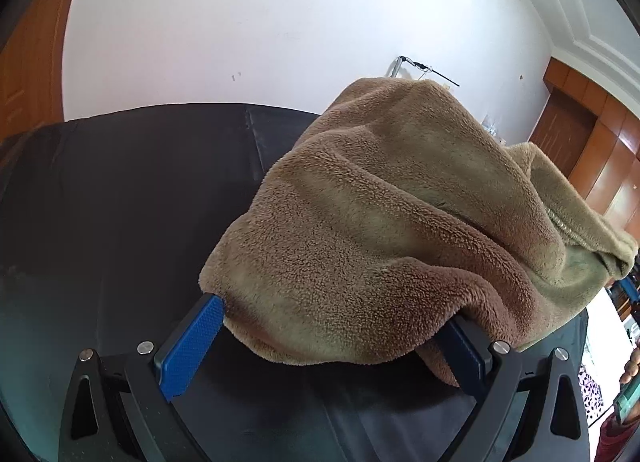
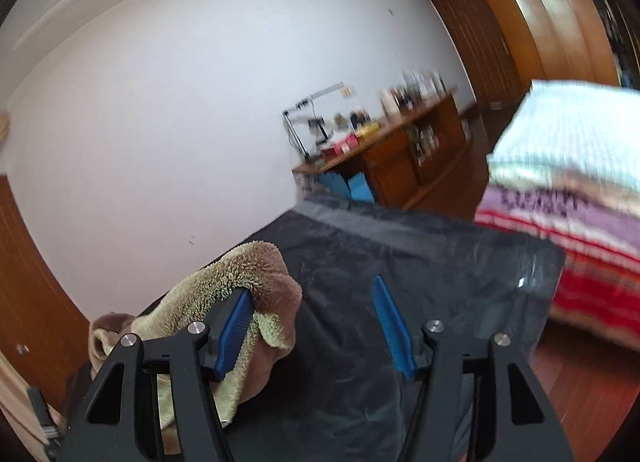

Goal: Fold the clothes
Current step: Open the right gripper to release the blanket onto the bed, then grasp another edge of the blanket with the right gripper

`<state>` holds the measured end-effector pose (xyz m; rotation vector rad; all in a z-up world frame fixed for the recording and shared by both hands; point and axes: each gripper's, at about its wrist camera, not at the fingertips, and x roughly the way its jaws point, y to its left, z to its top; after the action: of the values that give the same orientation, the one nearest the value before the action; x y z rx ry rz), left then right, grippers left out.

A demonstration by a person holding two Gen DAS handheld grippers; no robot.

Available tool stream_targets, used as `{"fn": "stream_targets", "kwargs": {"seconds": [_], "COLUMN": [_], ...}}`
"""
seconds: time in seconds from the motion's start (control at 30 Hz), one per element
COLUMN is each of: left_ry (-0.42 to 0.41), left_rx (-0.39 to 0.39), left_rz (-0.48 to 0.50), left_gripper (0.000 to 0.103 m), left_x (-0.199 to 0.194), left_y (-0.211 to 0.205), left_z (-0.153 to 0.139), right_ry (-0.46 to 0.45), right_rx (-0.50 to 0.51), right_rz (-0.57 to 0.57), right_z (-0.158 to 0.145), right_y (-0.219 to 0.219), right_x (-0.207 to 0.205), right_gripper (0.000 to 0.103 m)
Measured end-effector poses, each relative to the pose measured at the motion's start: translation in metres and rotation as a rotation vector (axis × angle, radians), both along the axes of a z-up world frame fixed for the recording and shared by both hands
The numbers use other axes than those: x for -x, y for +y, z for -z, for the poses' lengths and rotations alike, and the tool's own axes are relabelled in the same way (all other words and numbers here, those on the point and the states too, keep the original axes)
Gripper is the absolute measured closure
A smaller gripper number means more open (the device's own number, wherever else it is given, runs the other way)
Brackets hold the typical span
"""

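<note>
Left wrist view: a brown fleece garment (image 1: 400, 213) lies heaped on the black cloth-covered table (image 1: 120, 201), filling the right half of the table and rising toward the white wall (image 1: 260, 21) behind it; the left gripper (image 1: 332, 326) has its jaws spread wide, the blue pad (image 1: 192, 350) of one finger bare at the garment's near left edge, the other finger buried under a fold of fleece at the garment's near right edge; the pads are well apart and do not pinch the fabric; a strip of metal zipper (image 1: 560, 223) shows along the garment's right side.

Right wrist view: the right gripper (image 2: 316, 326) also has its jaws parted; a tongue of the same fleece garment (image 2: 240, 274) is draped over the tip of the finger nearer the garment, while the other blue finger (image 2: 390, 326) stands clear above the bare black table (image 2: 440, 262); nothing is clamped between the two pads; no earlier view is available for comparison.

Beyond the table's far edge: a wooden sideboard (image 2: 400, 149) crowded with small items, blurred; to the right of the table, a stack of folded striped bedding (image 2: 568, 189).
</note>
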<state>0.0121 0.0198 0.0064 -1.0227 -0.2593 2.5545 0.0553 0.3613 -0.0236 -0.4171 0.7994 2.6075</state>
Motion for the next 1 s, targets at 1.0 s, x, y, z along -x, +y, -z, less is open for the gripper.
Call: {"fn": "stream_targets", "kwargs": {"seconds": [1.0], "left_ry": [-0.017], "left_rx": [0.016], "left_rz": [-0.015], "left_gripper": [0.001], "left_x": [-0.015], "left_y": [-0.003], "left_z": [0.017], "right_ry": [0.077], "right_rx": [0.027], "right_rz": [-0.838], "right_z": [0.004], "right_y": [-0.181], "right_x": [0.101], "right_gripper": [0.031]}}
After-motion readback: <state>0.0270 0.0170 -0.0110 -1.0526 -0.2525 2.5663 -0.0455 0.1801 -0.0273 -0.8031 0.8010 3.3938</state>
